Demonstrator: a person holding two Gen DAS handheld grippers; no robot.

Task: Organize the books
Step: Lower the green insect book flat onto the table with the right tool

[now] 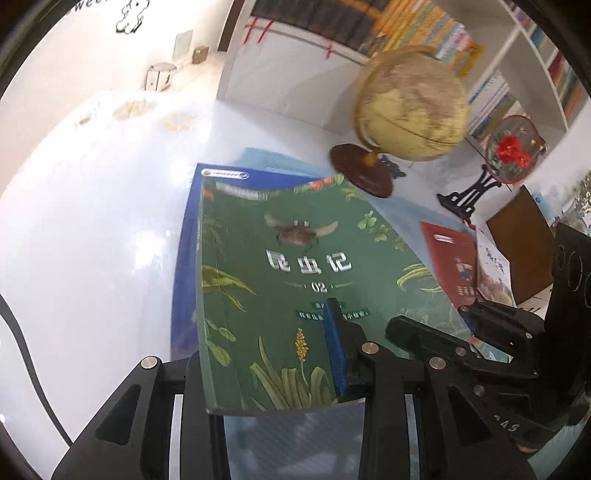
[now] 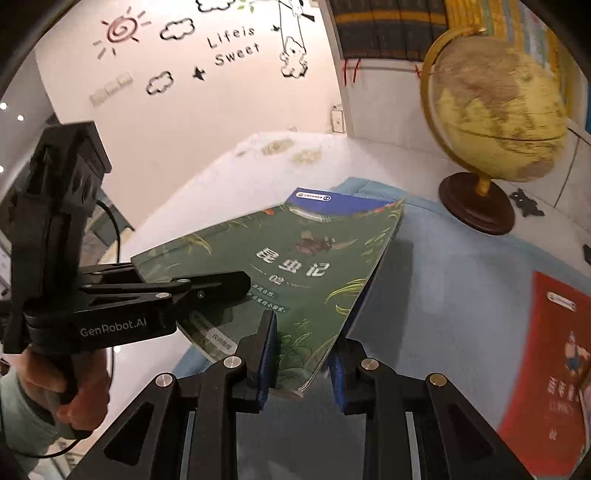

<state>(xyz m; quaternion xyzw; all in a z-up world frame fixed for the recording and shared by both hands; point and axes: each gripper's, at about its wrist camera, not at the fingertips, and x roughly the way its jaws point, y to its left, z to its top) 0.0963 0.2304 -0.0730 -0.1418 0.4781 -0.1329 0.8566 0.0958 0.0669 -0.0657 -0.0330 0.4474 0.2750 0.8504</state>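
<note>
Left wrist view is showing the left gripper [image 1: 266,354] clenching the near edge of a green book [image 1: 295,280], its blue-padded finger [image 1: 334,347] pressing on the cover while the other finger is sitting hidden under the book. White characters 昆虫记 and the number 02 are standing out on the cover above a drawn insect and leaves. Beneath it a blue book [image 1: 188,258] is sticking out along the left side and the far edge, and both are hanging tilted over the white table [image 1: 92,221]. Coming in from the right, the right gripper [image 1: 461,325] is gripping the same green book at its right edge. A red book [image 1: 448,258] is lying flat beyond it, with a white booklet [image 1: 493,269] just beside. A yellowed globe [image 1: 410,103] on a dark wooden base is standing behind, near a round ornament with red flowers [image 1: 511,149] on a black stand, and shelves of books [image 1: 417,26] are filling the back. Right wrist view is showing the right gripper [image 2: 303,354] clamping the green book's [image 2: 288,266] lower corner between blue pads, while the left gripper [image 2: 221,284], marked GenRobot.AI, is biting the left edge, held by a hand [image 2: 74,384] in a pale green sleeve. Wall lettering is reading Life is Sweet [image 2: 232,44]
</note>
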